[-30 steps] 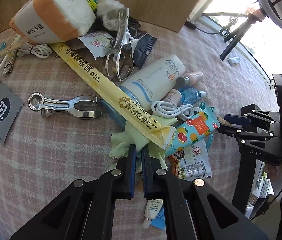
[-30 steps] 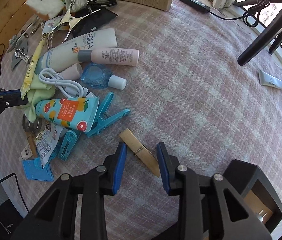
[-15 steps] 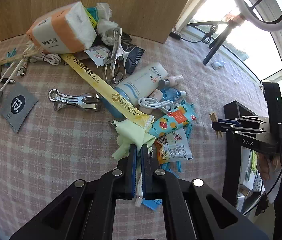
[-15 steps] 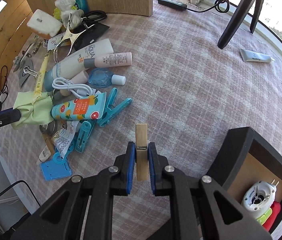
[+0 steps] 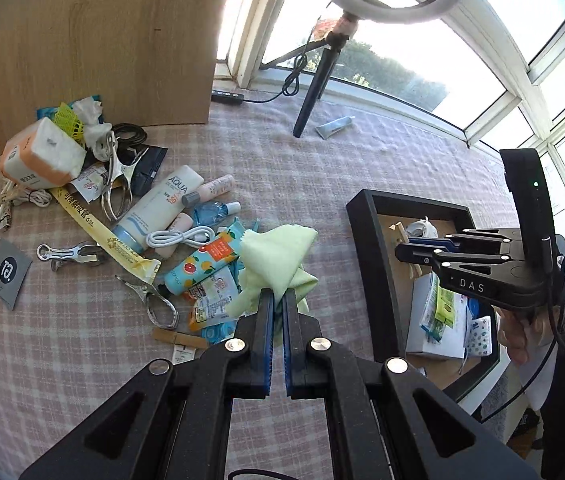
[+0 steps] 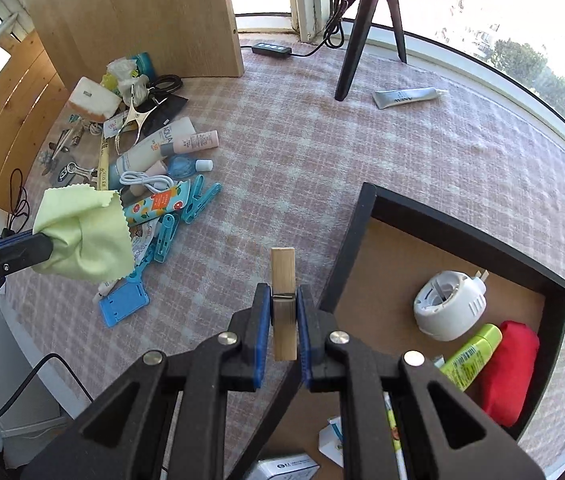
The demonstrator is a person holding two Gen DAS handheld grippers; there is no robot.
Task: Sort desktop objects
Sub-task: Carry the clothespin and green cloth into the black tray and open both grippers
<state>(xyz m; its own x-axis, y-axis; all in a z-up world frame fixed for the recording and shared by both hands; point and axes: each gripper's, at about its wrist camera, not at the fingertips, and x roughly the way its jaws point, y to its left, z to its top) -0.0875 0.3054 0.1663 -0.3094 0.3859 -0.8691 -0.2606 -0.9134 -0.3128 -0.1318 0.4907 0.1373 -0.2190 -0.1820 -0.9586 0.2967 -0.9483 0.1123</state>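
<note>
From my left wrist camera, my left gripper (image 5: 277, 300) is clenched on a pale green cloth (image 5: 278, 256), which bunches up out of the fingertips and hangs above the pink checked tablecloth (image 5: 82, 340). I take the black tray (image 5: 366, 248) as my landmark. The heap of desk clutter lies well to the left of the tray: an orange-patterned tube (image 5: 202, 264), a white charging cable (image 5: 180, 237), a white AQUA sunscreen tube (image 5: 158, 210), a yellow paper sleeve (image 5: 102, 232) and a metal clip (image 5: 68, 252). A wooden clothespin (image 5: 178, 338) lies on the cloth at the near edge of that heap. My right gripper (image 5: 402, 246) reaches in over the tray's interior, a hand (image 5: 518, 336) behind it.

From my right wrist camera, my right gripper (image 6: 283, 312) is clamped on a wooden peg (image 6: 283, 300); its jaws have just been closing and now press it on both sides, holding it upright just left of the tray's (image 6: 346, 240) near wall. Inside the tray sit a white round plug-in device (image 6: 448, 306), a lime-green tube (image 6: 470, 354) and a red pouch (image 6: 508, 364). Far left of the tray, my left gripper (image 6: 46, 246) holds the green cloth (image 6: 82, 236) above blue clips (image 6: 186, 210).
</note>
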